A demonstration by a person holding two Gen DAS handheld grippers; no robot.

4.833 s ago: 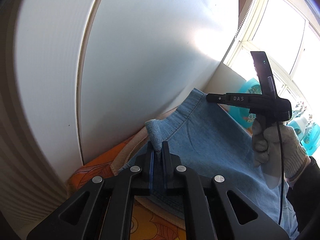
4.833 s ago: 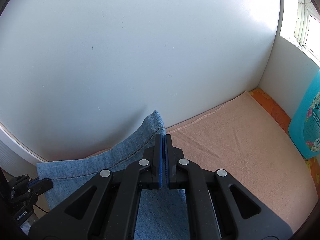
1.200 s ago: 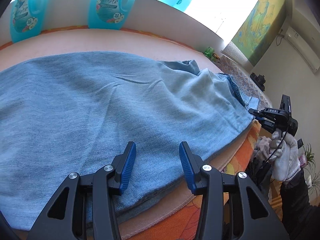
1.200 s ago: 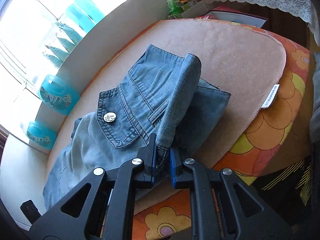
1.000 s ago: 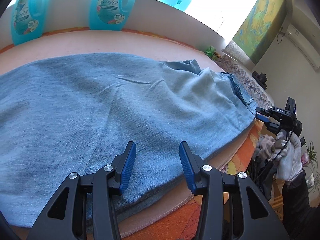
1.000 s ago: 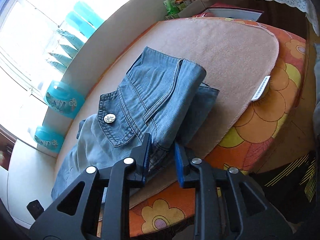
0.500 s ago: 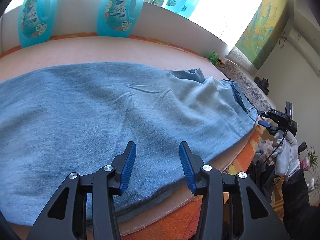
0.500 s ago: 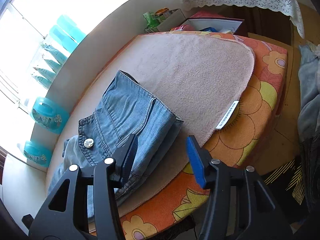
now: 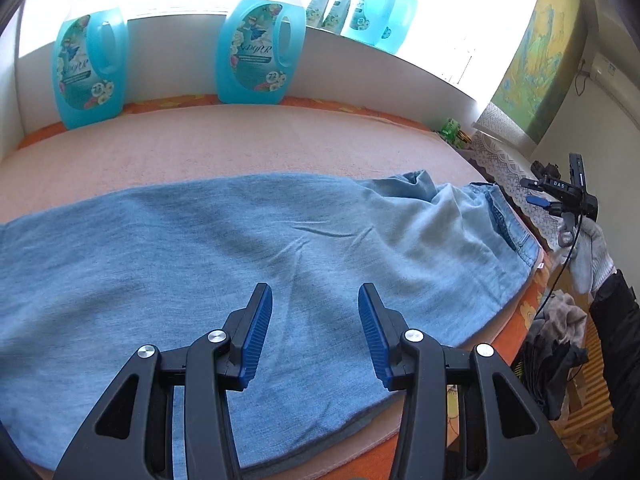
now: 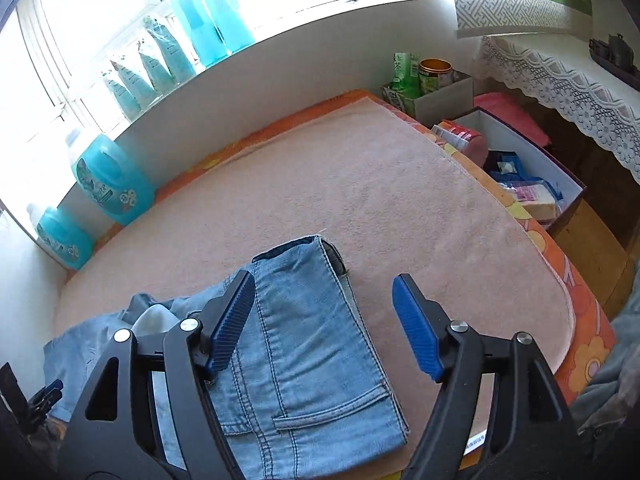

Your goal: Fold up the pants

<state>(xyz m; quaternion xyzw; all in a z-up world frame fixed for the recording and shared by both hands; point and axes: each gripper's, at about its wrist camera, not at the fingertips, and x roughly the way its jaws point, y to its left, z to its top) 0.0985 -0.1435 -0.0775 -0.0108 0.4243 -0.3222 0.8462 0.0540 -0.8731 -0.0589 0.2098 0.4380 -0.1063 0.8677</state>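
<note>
A peach towel (image 9: 280, 140) is spread over the bench under a sunny window, and the light-blue denim pants (image 9: 200, 248) are laid lengthwise on it, waistband folded over. Left gripper (image 9: 314, 322) jaws are held apart, empty; right gripper (image 10: 324, 320) jaws are opening above the waistband, nothing pinched.

1. The counter (image 10: 576, 292) has an orange flowered cover, seen at its rim.
2. A pink towel (image 10: 360, 184) lies flat over nearly all of the cover; a white tag shows at its near edge.
3. Jeans (image 9: 240, 248) lie on the towel, stretched lengthwise along its near side, the waist end (image 10: 316, 344) folded over.
4. Two blue jugs (image 9: 256, 52) stand upright on the orange strip at the back, against the white wall under the window, apart from the jeans.
</note>
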